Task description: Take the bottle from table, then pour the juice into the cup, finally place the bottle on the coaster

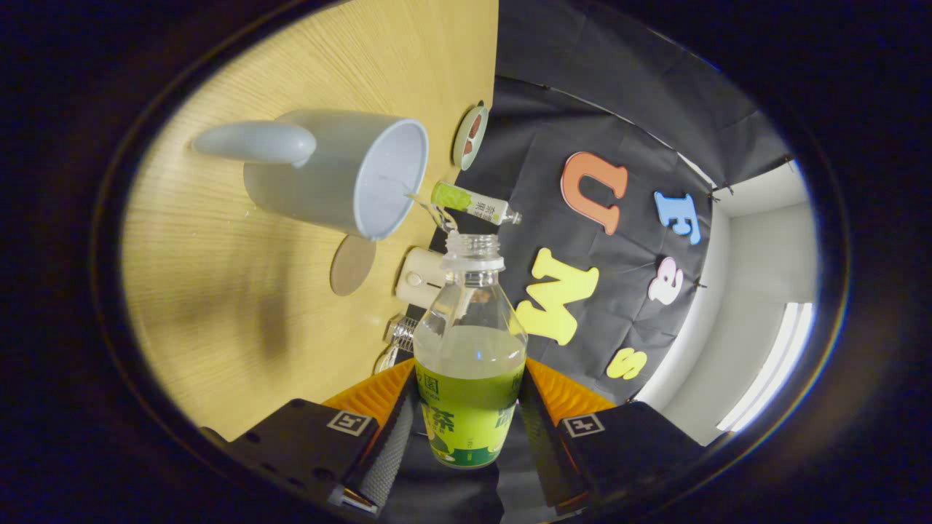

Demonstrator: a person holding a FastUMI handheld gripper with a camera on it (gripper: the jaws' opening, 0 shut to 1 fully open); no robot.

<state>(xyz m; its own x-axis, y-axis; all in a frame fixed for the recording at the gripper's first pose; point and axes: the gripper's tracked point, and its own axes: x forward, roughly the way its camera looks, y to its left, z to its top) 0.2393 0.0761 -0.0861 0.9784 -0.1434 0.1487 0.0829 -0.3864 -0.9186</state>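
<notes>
My gripper point(468, 429) is shut on a clear, uncapped bottle point(470, 342) with a green label, both fingers pressing on its lower body. The bottle is partly full of pale green juice. Its open mouth point(473, 247) points past the fingers and sits close to the rim of a pale grey-blue cup point(328, 171) with a handle, which stands on the wooden table point(218, 291). My view is rolled, so the table runs along one side. I see no stream of juice. A round brown coaster point(353, 264) lies on the table between the cup and the fingers.
Along the table's back edge by the black cloth wall are a white cylinder point(420, 276), a small lying green-labelled bottle point(473, 204), a small dish point(470, 137) and some glass items point(397, 338). Bare wood stretches beyond the cup.
</notes>
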